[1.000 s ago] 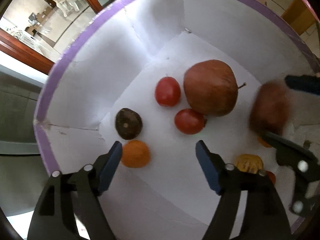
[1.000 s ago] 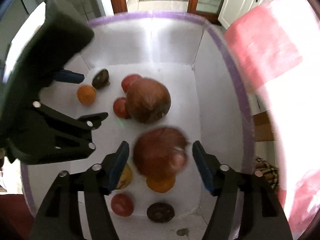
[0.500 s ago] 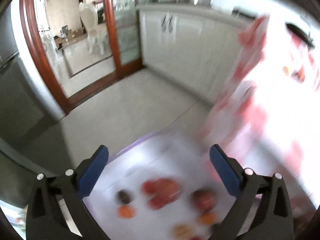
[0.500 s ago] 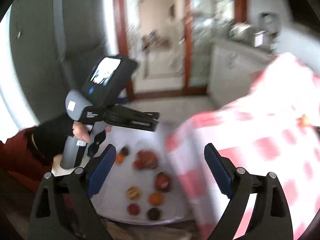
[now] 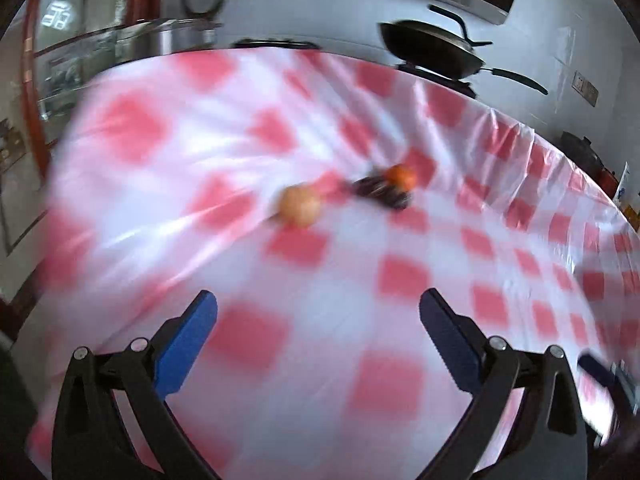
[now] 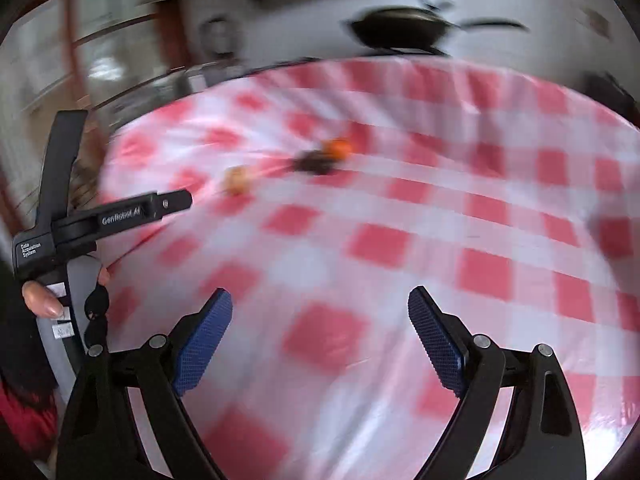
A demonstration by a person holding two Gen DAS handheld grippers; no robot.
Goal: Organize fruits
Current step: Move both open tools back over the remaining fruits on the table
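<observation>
Fruit lies far out on the checked surface in my left wrist view: a pale orange fruit, a darker orange one touching a dark blurred thing; my left hand-held gripper gapes wide, empty. My right wrist view alone shows my left hand; my right hand-held gripper spreads wide, empty.
</observation>
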